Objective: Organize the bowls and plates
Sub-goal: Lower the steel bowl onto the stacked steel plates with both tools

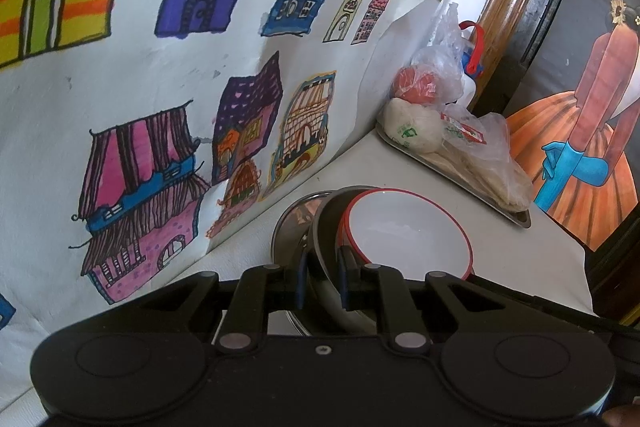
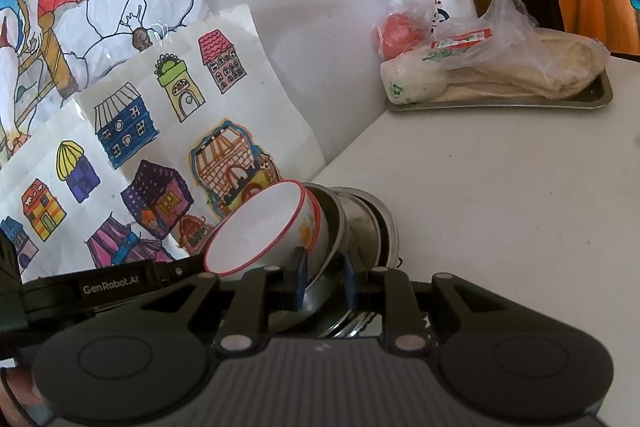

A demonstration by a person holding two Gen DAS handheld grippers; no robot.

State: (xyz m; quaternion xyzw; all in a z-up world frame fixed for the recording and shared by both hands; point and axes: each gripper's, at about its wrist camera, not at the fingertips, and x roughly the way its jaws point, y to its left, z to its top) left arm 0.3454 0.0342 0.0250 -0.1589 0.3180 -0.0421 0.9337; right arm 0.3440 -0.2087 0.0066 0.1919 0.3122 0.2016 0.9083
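Tools [image 1: 322,281] [image 2: 325,281] | both clamp steel bowl [image 1: 320,251] [image 2: 336,227] rim | red-rimmed bowl [image 1: 408,231] [image 2: 260,227] nested

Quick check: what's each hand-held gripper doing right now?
Left hand-held gripper: shut on the steel bowl rim.
Right hand-held gripper: shut on the same steel bowl's rim.

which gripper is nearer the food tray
Neither clearly: the views don't settle it. Both the left gripper and the right gripper are clamped on the stack of steel bowls, well short of the tray by the wall.
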